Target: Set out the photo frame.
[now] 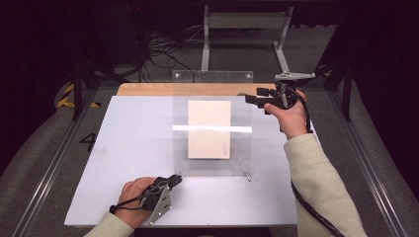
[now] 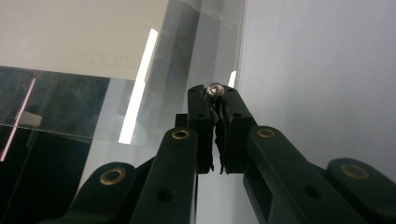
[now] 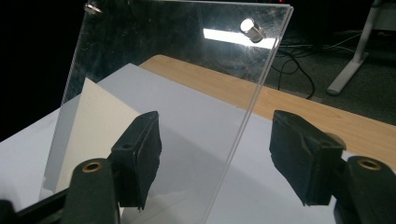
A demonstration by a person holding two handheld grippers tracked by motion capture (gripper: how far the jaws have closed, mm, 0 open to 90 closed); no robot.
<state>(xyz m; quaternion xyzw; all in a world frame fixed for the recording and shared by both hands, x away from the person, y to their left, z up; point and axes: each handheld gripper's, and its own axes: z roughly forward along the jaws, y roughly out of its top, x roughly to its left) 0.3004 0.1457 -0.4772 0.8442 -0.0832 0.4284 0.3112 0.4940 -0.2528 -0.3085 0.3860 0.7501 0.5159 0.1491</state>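
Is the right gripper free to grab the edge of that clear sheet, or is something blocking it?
Probably yes. The right gripper stands open, with the clear sheet's edge running up between its jaws untouched and nothing else near it. The left gripper clamps a metal stud at the sheet's opposite corner.

No readable text; envelope (image 1: 209,129) bears row of empty printed boxes, nothing legible.
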